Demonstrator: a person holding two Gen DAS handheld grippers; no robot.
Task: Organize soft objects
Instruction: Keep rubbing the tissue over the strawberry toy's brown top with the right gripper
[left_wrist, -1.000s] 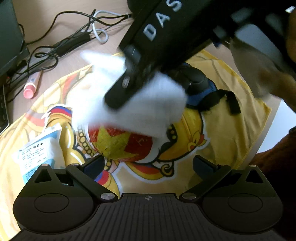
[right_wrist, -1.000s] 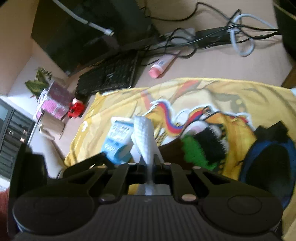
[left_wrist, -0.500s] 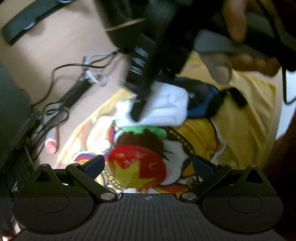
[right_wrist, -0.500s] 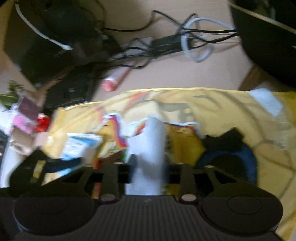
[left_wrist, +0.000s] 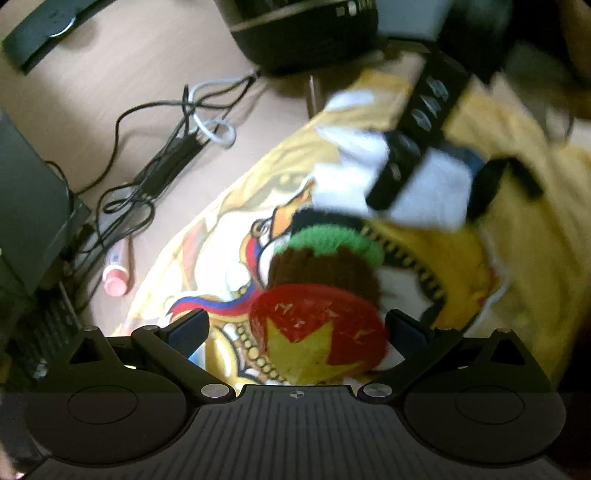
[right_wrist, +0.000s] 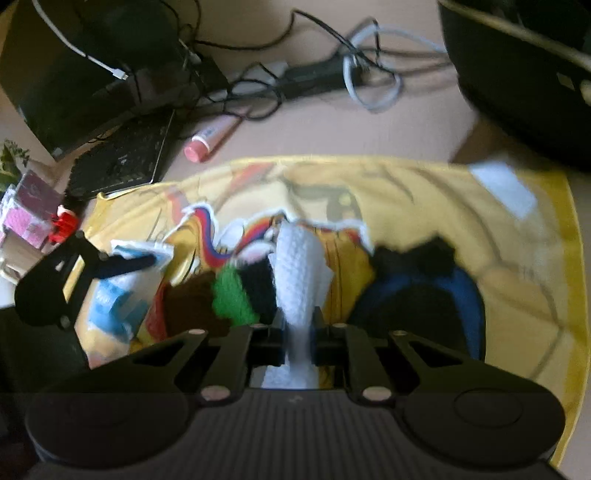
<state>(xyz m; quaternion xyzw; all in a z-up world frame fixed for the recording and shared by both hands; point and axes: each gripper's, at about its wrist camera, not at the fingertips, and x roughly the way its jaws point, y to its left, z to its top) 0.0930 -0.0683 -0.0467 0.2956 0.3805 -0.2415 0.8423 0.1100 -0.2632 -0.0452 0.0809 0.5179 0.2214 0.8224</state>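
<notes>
Spread over the surface (right_wrist: 424, 122), a yellow cloth (right_wrist: 517, 280) serves as the sorting area; the white towel (right_wrist: 299, 273) is clamped in the right tool (right_wrist: 298, 332) above it for placement, while the left tool (left_wrist: 297, 326) is held apart, empty, above the knit hat (left_wrist: 328, 258).

White textured cloth (right_wrist: 300, 269): pinched in the right tongs (right_wrist: 298, 326), drooping over the yellow printed towel (right_wrist: 424, 192). Knitted item (left_wrist: 325, 258), brown with green and black bands: lies on the towel just beside the cloth. Dark blue and black padded item (right_wrist: 436, 291): lies on the towel, on the cloth's other side
</notes>
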